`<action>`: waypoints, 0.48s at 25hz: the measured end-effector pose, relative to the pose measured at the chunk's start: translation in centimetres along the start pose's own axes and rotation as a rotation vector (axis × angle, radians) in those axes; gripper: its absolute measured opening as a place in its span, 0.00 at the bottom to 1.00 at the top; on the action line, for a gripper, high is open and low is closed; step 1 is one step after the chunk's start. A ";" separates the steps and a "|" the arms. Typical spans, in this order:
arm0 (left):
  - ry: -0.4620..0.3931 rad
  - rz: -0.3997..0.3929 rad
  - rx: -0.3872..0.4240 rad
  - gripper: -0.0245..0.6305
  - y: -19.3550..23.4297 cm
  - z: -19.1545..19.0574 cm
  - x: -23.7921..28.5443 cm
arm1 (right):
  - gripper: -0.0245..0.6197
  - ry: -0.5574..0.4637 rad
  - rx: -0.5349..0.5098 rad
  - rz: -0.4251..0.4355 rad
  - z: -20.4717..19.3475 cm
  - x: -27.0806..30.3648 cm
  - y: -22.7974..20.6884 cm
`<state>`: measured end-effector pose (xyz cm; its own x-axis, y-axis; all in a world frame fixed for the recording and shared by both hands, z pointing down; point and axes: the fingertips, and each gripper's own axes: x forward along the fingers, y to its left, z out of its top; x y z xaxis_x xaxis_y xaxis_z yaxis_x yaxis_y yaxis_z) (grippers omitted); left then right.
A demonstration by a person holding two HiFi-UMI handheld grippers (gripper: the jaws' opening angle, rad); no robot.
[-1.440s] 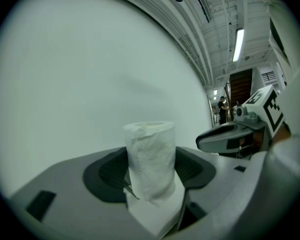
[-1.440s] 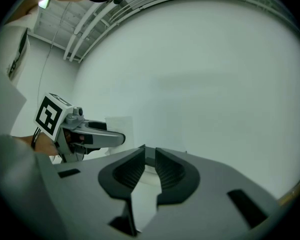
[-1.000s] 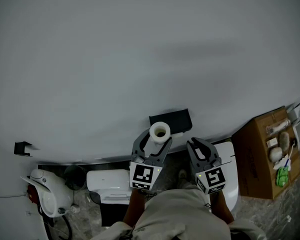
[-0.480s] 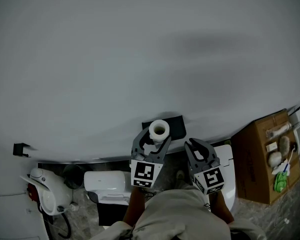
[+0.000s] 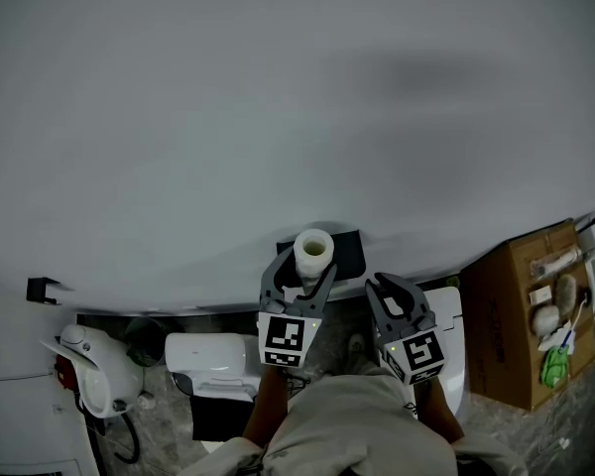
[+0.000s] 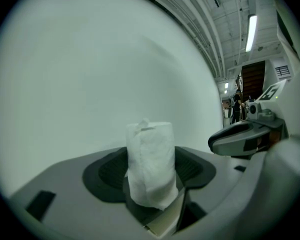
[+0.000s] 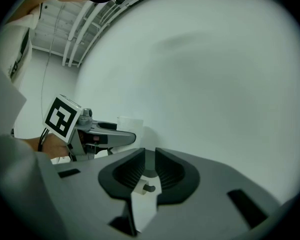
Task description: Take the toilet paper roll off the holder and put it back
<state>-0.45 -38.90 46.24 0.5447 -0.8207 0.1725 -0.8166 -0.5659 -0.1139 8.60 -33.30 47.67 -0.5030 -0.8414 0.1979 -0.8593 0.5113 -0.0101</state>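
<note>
My left gripper [image 5: 303, 267] is shut on the white toilet paper roll [image 5: 314, 250], held upright with its open core facing up. In the left gripper view the roll [image 6: 150, 159] stands between the dark pads, against the pale wall. The black holder [image 5: 348, 252] is mounted on the wall right behind and to the right of the roll. My right gripper [image 5: 389, 296] hangs to the right of the roll, shut with nothing in it. In the right gripper view its jaws [image 7: 146, 170] are nearly together, and the left gripper [image 7: 106, 135] with the roll [image 7: 130, 123] shows at left.
A white toilet [image 5: 216, 364] stands below the grippers, with another white fixture [image 5: 448, 337] at the right. An open cardboard box [image 5: 521, 320] of small items sits at far right. A white appliance [image 5: 89, 377] and a small black wall bracket [image 5: 42, 289] are at left.
The left gripper has carried the roll a little up and toward the holder, so that the roll now overlaps the holder's left side in the head view. The right gripper has barely moved.
</note>
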 end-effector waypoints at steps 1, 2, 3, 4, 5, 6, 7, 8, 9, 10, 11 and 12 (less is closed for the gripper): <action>-0.002 0.002 0.001 0.49 0.0 0.0 0.1 | 0.13 -0.001 -0.001 0.001 0.0 0.0 0.0; -0.002 0.003 0.003 0.49 0.0 0.0 0.1 | 0.13 -0.004 -0.001 0.001 0.1 0.0 0.0; -0.003 0.003 0.007 0.49 0.0 0.0 0.0 | 0.13 -0.006 -0.001 0.002 0.2 0.0 0.0; -0.002 0.003 0.012 0.49 0.0 0.0 0.0 | 0.13 -0.007 0.000 0.003 0.2 0.1 0.1; -0.001 0.005 0.018 0.49 0.0 0.0 -0.1 | 0.13 -0.006 0.000 0.003 0.2 0.1 0.2; 0.001 0.006 0.024 0.49 0.0 -0.1 -0.1 | 0.13 -0.006 0.000 0.004 0.2 0.1 0.3; 0.005 0.006 0.031 0.49 0.0 -0.2 -0.1 | 0.13 -0.005 0.000 0.004 0.1 0.0 0.4; 0.011 0.004 0.039 0.49 0.0 -0.3 -0.2 | 0.13 -0.003 0.000 0.004 0.0 0.0 0.5; 0.017 0.000 0.047 0.49 -0.1 -0.4 -0.2 | 0.13 -0.001 0.001 0.003 0.0 0.0 0.5; 0.023 -0.005 0.053 0.50 -0.2 -0.4 -0.3 | 0.13 0.000 0.000 0.001 0.0 -0.1 0.6; 0.026 -0.008 0.058 0.52 -0.2 -0.5 -0.4 | 0.13 -0.001 -0.001 -0.001 0.0 -0.1 0.7; 0.025 -0.008 0.061 0.52 -0.1 -0.5 -0.5 | 0.13 -0.002 -0.002 -0.003 0.0 -0.2 0.8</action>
<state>-0.73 -38.40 46.64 0.5457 -0.8143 0.1979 -0.7986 -0.5768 -0.1715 8.04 -32.76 47.64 -0.5002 -0.8434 0.1964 -0.8608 0.5089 -0.0071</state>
